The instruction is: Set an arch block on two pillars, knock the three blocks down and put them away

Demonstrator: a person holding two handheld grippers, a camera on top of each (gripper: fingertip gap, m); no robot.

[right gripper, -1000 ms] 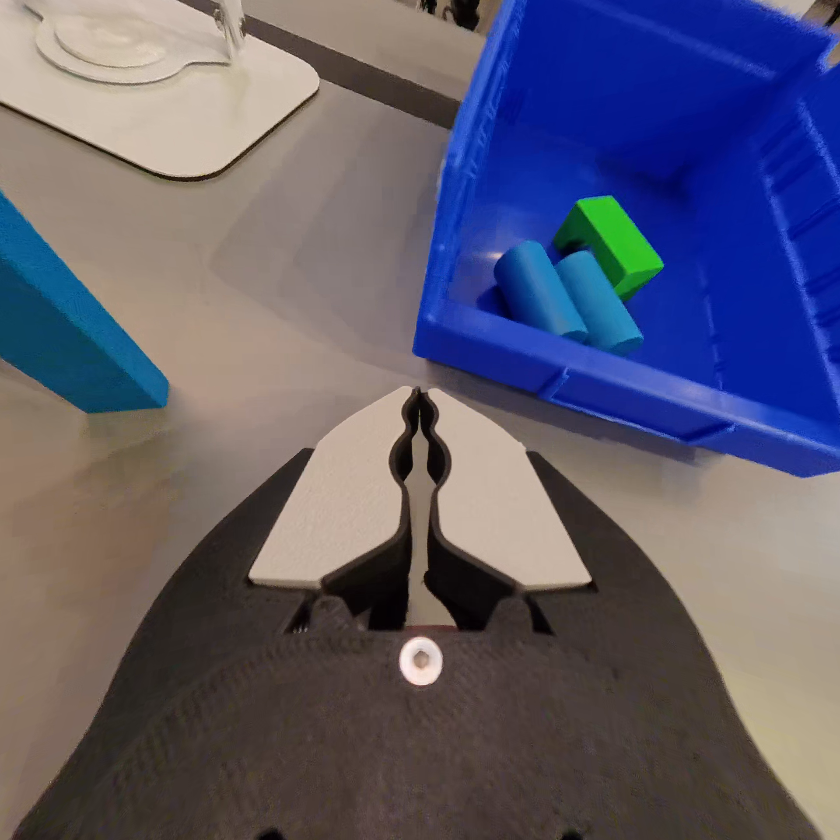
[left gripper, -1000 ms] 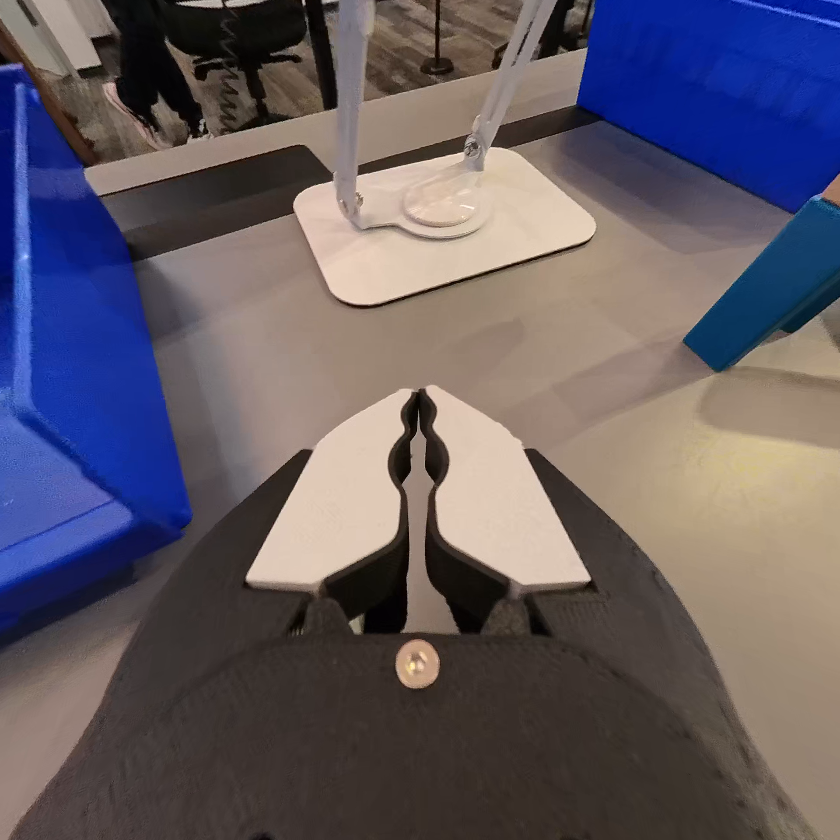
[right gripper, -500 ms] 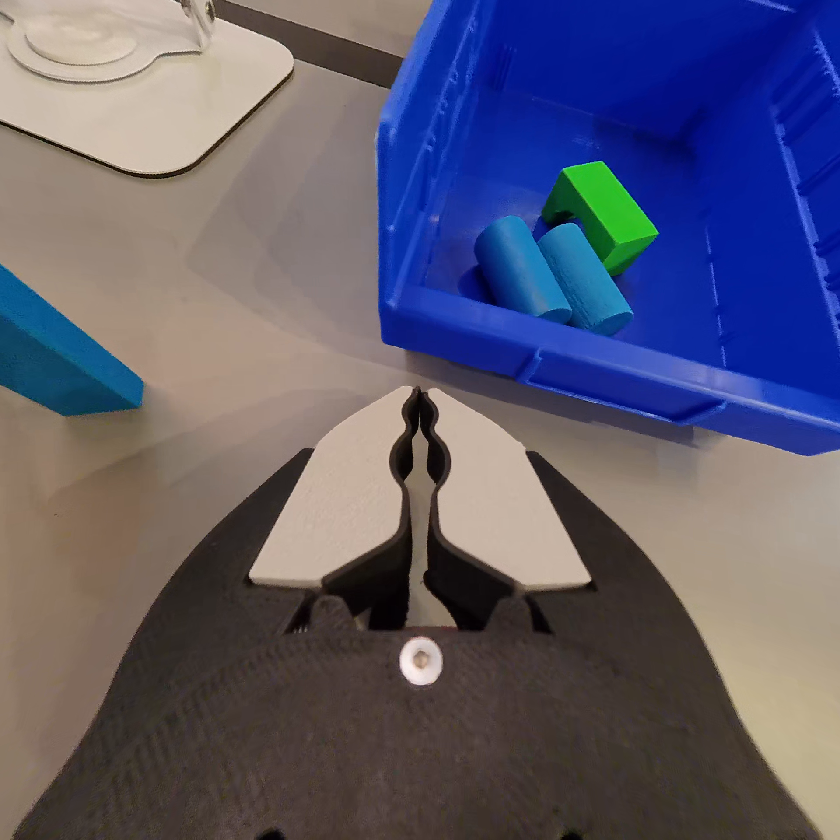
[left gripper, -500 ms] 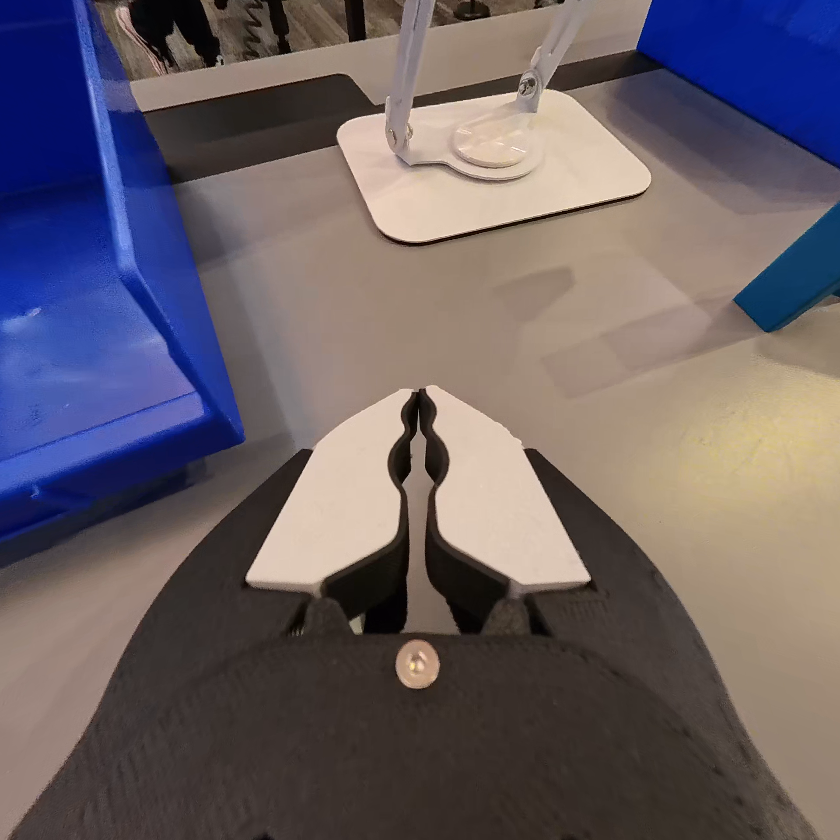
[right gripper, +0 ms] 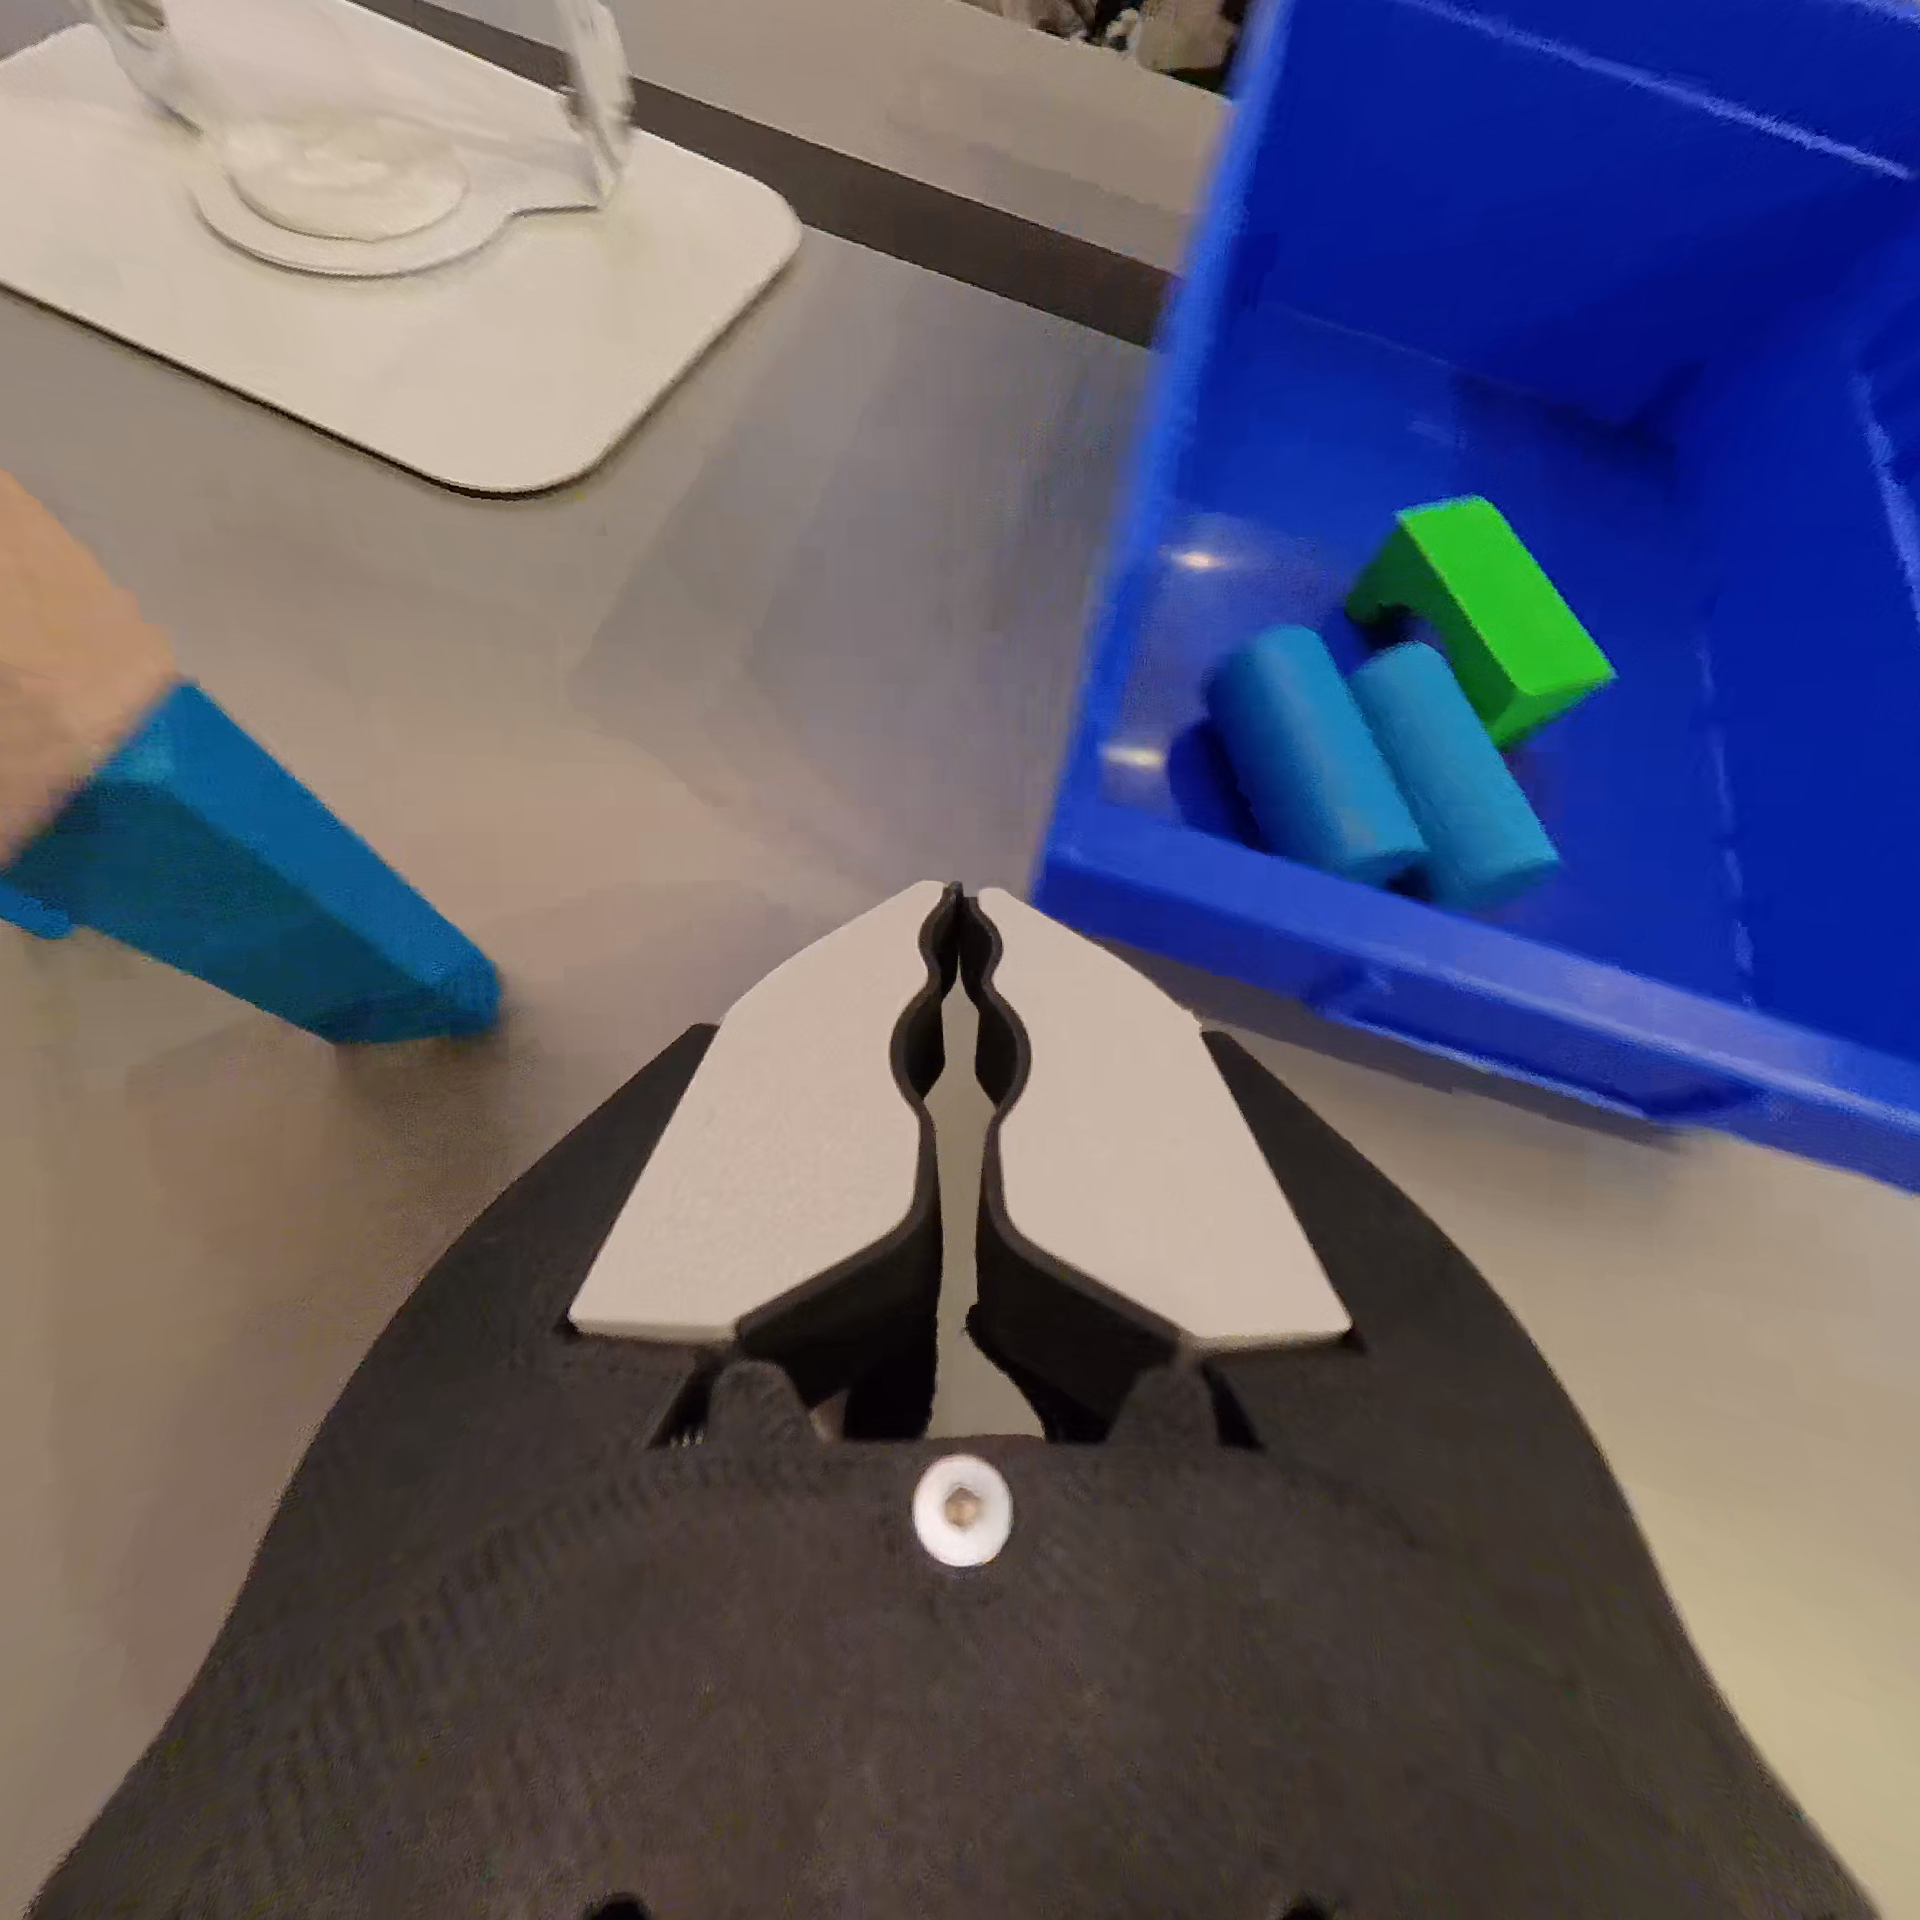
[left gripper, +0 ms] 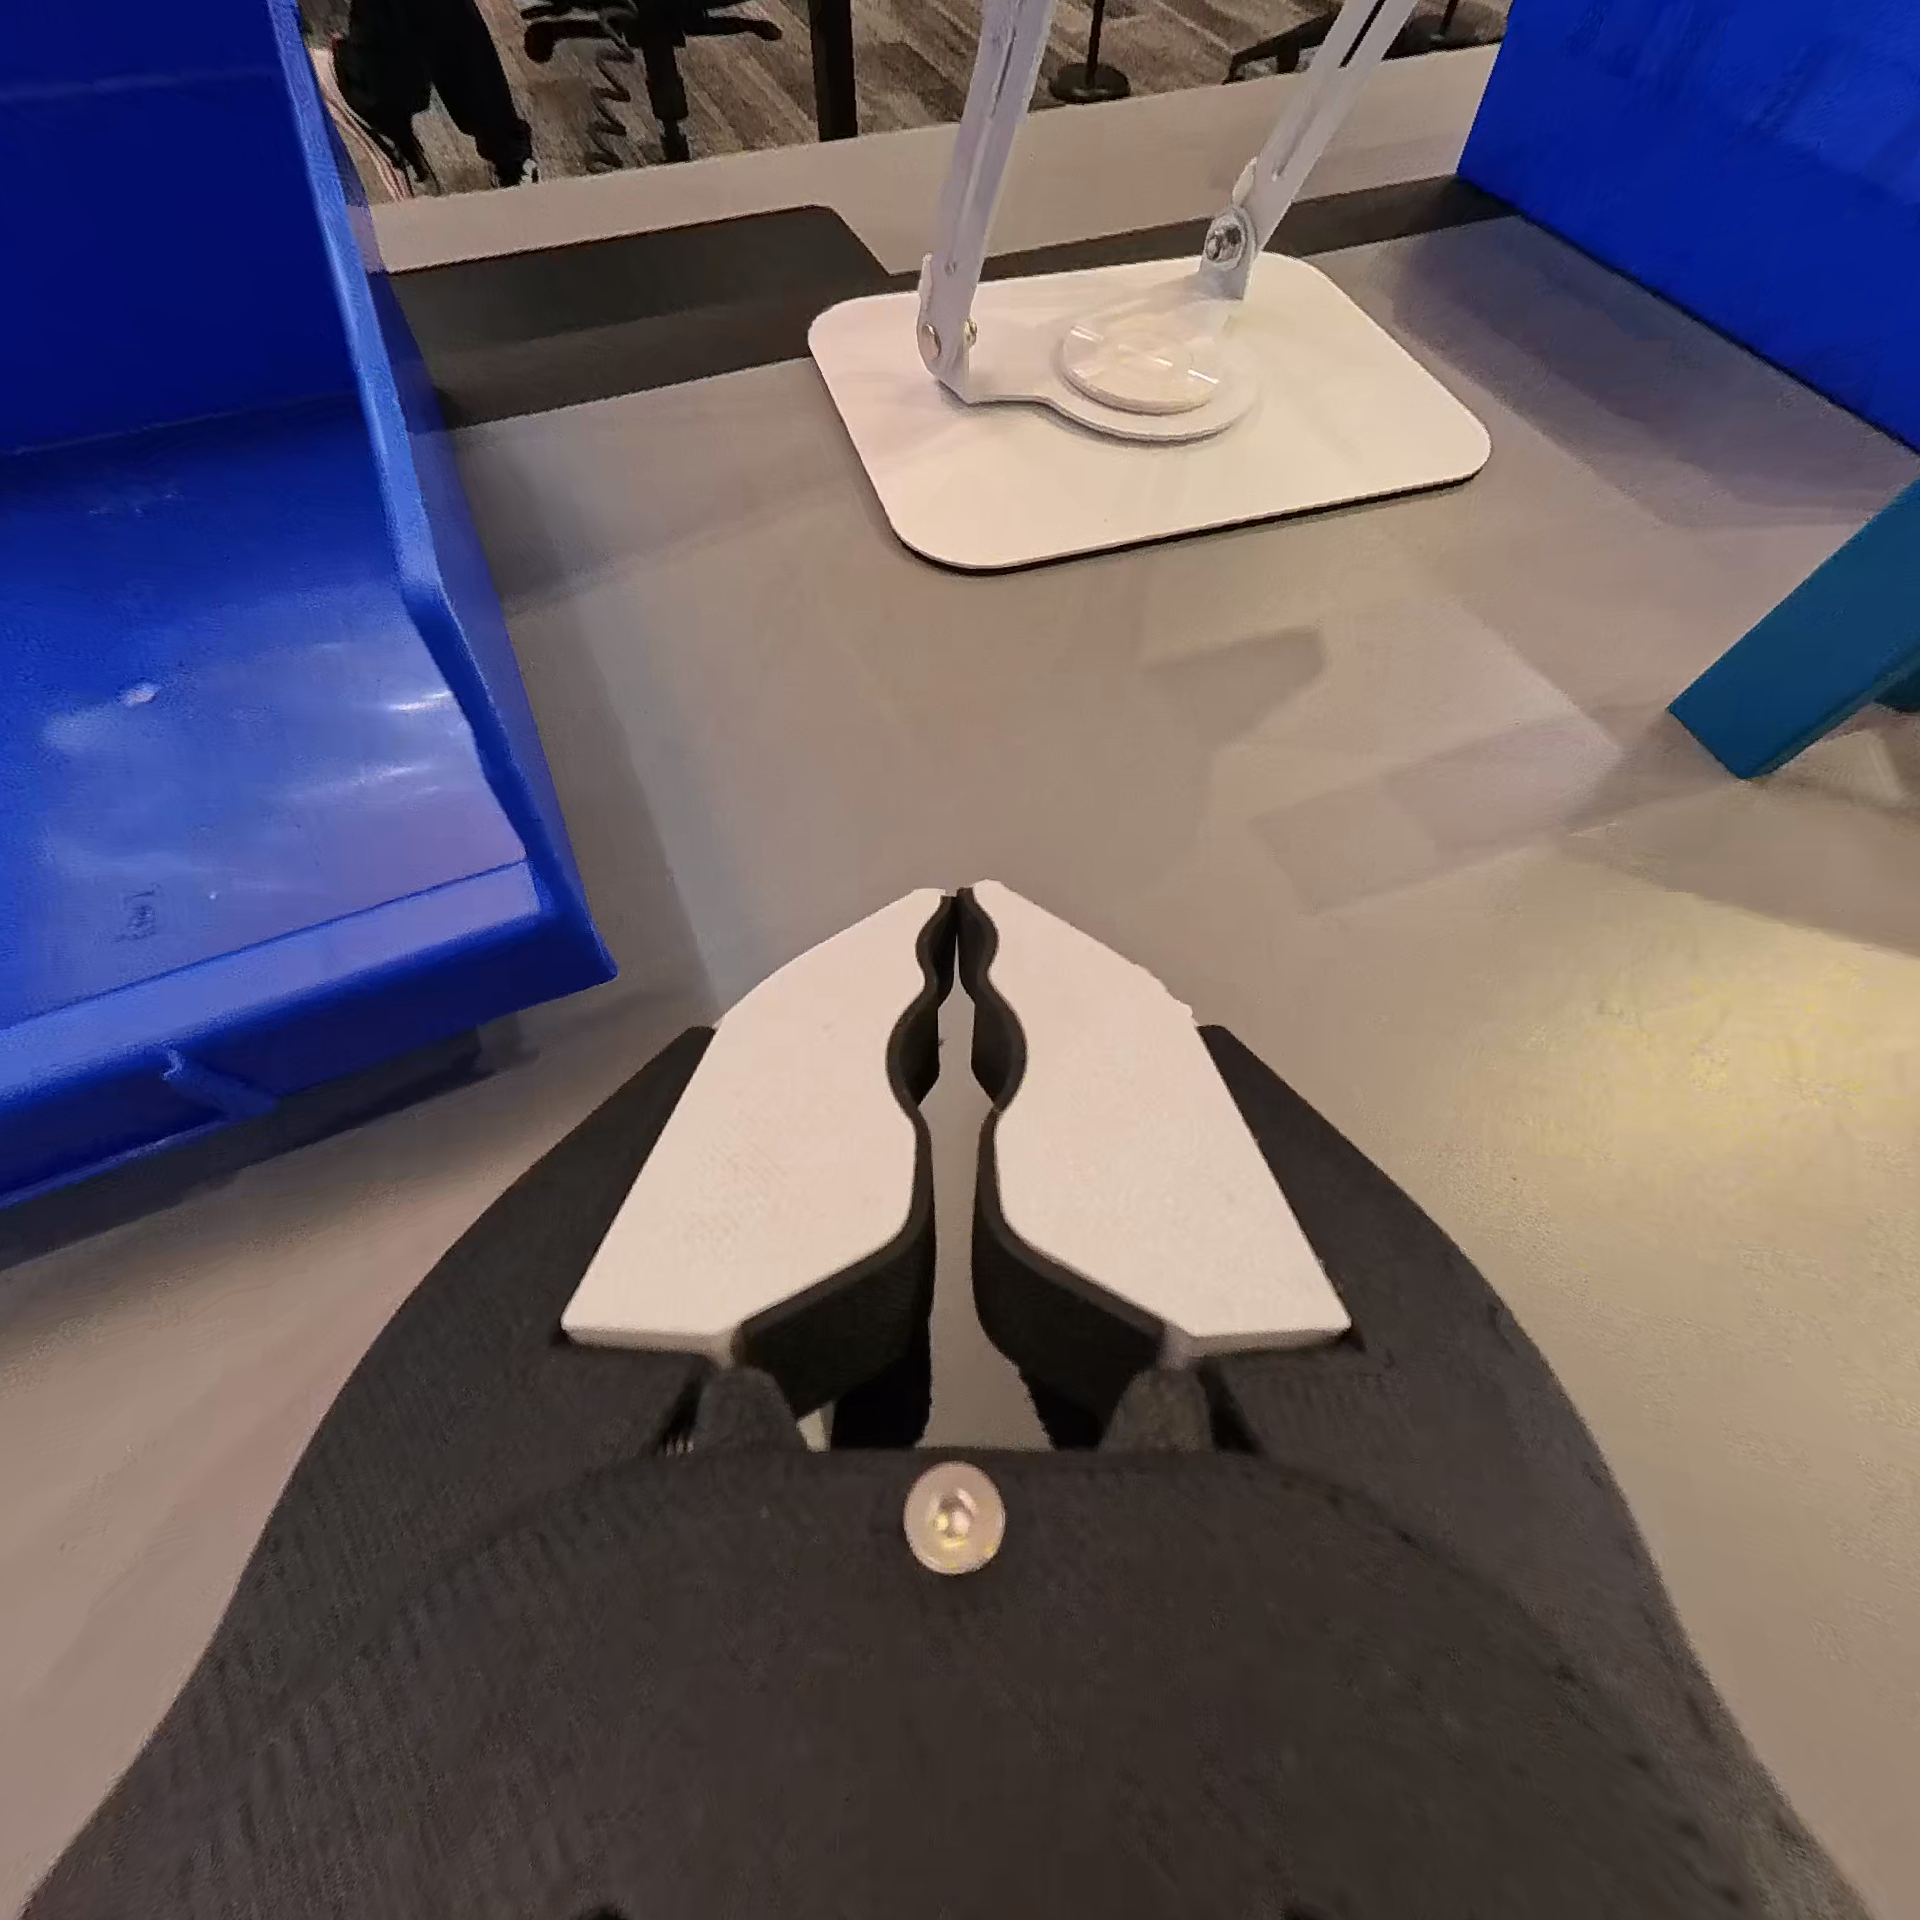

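In the right wrist view a green arch block (right gripper: 1486, 613) and two blue cylinder pillars (right gripper: 1309, 758) (right gripper: 1455, 769) lie on their sides inside a blue bin (right gripper: 1455, 997) at the right. My right gripper (right gripper: 961, 894) is shut and empty, just left of the bin's front corner, over the grey table. My left gripper (left gripper: 956, 894) is shut and empty over the table, beside an empty blue bin (left gripper: 447, 623) on its left. The blocks are out of sight in the left wrist view.
A white lamp base (left gripper: 1143, 416) sits at the back middle of the table; it also shows in the right wrist view (right gripper: 416, 312). The teal body of each other gripper shows low over the table (left gripper: 1818, 644) (right gripper: 260, 883), with a hand (right gripper: 62, 644) on it. The second bin's wall (left gripper: 1714, 208) stands back right. One gripper's finger ends stand about 40 cm off the other's. My right gripper's tips are some 15 cm from the green arch block (right gripper: 1486, 613).
The left view has swung towards the empty left bin, which now fills more of the frame. The right view has shifted slightly; the teal gripper body looks nearer. The blocks lie unmoved in the bin.
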